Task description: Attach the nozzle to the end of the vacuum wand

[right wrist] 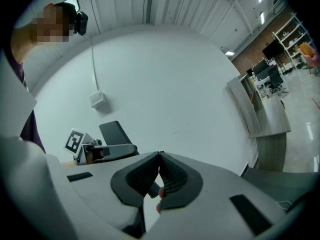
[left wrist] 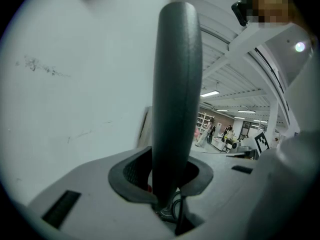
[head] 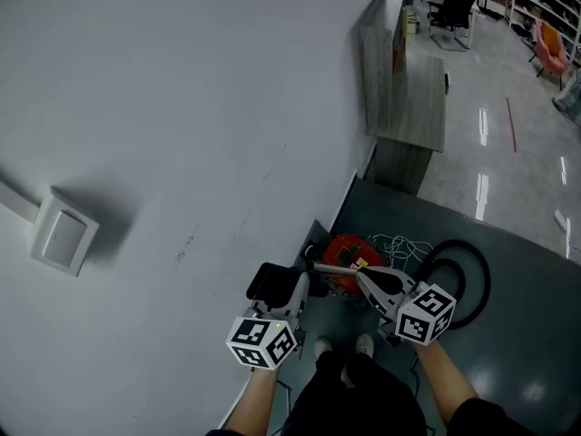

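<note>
My left gripper [head: 292, 291] is shut on the black flat nozzle [head: 270, 284], which stands upright between its pads [left wrist: 131, 176] as a dark grey blade [left wrist: 177, 94]. The right gripper view shows that same gripper [right wrist: 120, 149] at its left, with the nozzle [right wrist: 114, 131] rising out of it. My right gripper [head: 368, 282] is shut, its ribbed pads [right wrist: 172, 176] meeting with nothing seen between them. Below both grippers sits the red vacuum body [head: 349, 254], with a thin pale wand [head: 338, 268] running across it just left of the right gripper's tip.
A white wall with a switch box [head: 62, 232] fills the left. A black hose loop [head: 467, 275] and white cables [head: 399, 243] lie on the dark floor mat [head: 517, 334]. A wooden counter [head: 408, 89] stands further along the wall. My shoes [head: 340, 345] are directly below.
</note>
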A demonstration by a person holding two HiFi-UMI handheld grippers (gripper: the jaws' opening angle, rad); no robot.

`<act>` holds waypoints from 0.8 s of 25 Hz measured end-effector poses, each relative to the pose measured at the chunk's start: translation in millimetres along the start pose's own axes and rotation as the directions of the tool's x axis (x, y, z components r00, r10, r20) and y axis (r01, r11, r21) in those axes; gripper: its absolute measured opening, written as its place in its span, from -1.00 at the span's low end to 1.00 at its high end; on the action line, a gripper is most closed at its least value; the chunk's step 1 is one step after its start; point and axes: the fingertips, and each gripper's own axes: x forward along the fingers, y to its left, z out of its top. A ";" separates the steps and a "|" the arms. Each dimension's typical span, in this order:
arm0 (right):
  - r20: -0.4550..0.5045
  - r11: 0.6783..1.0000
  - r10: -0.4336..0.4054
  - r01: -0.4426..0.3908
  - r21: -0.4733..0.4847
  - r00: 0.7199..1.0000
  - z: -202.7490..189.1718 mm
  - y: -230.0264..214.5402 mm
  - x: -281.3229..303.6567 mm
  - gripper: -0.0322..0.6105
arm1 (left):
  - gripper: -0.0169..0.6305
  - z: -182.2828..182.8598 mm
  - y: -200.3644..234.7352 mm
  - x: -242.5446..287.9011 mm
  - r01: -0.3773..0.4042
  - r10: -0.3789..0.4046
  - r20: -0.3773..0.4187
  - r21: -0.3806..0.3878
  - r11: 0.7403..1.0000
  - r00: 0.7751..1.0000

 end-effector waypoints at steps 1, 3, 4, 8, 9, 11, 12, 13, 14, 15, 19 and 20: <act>-0.002 1.000 0.001 -0.001 0.000 1.000 -0.4 -0.8 2.5 -0.84 | -0.68 1.2 2.6 0.7 -0.004 0.004 0.003 -0.001 1.000 1.000; -0.009 1.000 -0.006 0.006 -0.014 1.000 -2.5 -3.4 7.0 -0.84 | -0.67 3.9 8.0 1.8 -0.015 0.015 0.014 -0.001 1.000 1.000; -0.016 0.999 -0.013 0.012 -0.031 1.000 -4.3 -5.6 10.0 -0.84 | -0.67 5.7 11.6 2.4 -0.023 0.023 0.022 -0.002 1.000 0.999; -0.066 0.994 -0.046 0.038 -0.107 0.997 -21.7 -14.6 26.2 -0.84 | -0.67 8.6 30.5 4.6 -0.057 0.058 0.053 -0.020 0.998 0.997; -0.081 0.991 -0.054 0.043 -0.128 0.995 -28.3 -16.9 30.9 -0.84 | -0.67 8.4 35.5 6.0 -0.063 0.064 0.058 -0.023 0.998 0.996; -0.109 0.985 -0.067 0.048 -0.167 0.992 -41.8 -21.6 39.6 -0.84 | -0.67 6.8 44.7 9.7 -0.069 0.071 0.066 -0.030 0.997 0.995; -0.120 0.982 -0.072 0.050 -0.180 0.990 -48.2 -24.6 43.5 -0.84 | -0.68 5.4 48.9 11.9 -0.071 0.073 0.070 -0.035 0.997 0.995; -0.128 0.981 -0.076 0.050 -0.190 0.989 -54.2 -28.2 47.6 -0.84 | -0.67 3.5 53.2 14.5 -0.073 0.075 0.073 -0.040 0.997 0.994; -0.134 0.979 -0.077 0.050 -0.198 0.988 -59.6 -32.2 51.8 -0.84 | -0.67 1.3 57.7 17.5 -0.074 0.077 0.075 -0.045 0.996 0.994; -0.139 0.977 -0.077 0.047 -0.208 0.987 -64.5 -36.1 56.2 -0.84 | -0.67 -1.2 62.2 20.5 -0.075 0.079 0.077 -0.051 0.996 0.994; -0.148 0.969 -0.069 0.031 -0.246 0.987 -78.8 -44.9 70.4 -0.83 | -0.67 -9.9 76.1 28.9 -0.074 0.078 0.077 -0.055 0.996 0.994; -0.151 0.966 -0.069 0.028 -0.258 0.986 -81.7 -45.8 72.3 -0.83 | -0.68 -11.3 77.8 29.8 -0.072 0.076 0.077 -0.055 0.996 0.994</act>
